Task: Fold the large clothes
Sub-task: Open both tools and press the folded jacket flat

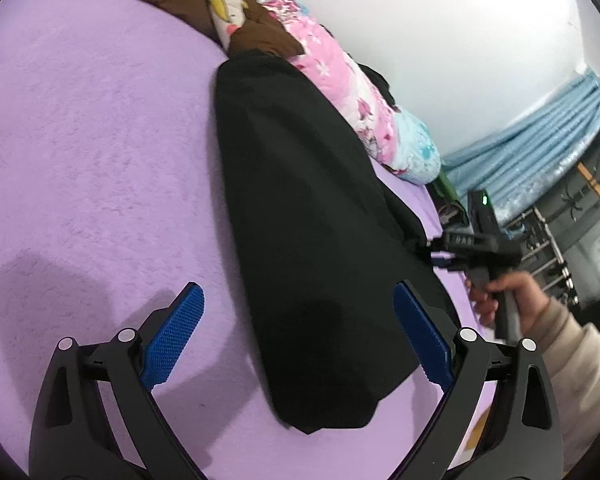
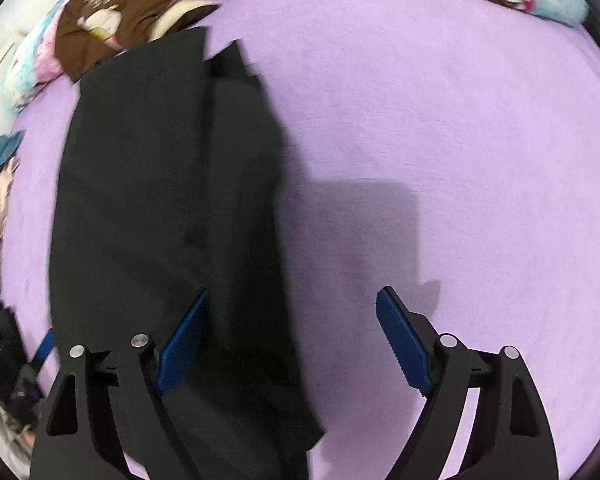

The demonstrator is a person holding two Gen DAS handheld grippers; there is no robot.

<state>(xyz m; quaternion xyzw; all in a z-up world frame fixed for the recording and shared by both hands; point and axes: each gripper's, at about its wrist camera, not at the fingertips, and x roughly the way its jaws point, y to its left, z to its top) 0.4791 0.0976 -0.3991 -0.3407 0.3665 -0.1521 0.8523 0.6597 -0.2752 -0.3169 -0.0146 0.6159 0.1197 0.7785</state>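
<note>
A large black garment lies folded into a long strip on the purple bed sheet. My left gripper hovers over its near end, jaws wide apart, nothing between the blue pads. In the left wrist view a hand holds my right gripper at the garment's right edge. The right wrist view shows the right gripper open above the black garment. Its left pad is over the cloth and its right pad is over the bare sheet.
A pink floral quilt and a brown cartoon-print pillow line the far side of the bed against a white wall. Blue curtains and a dark metal rack stand beyond the bed's right end.
</note>
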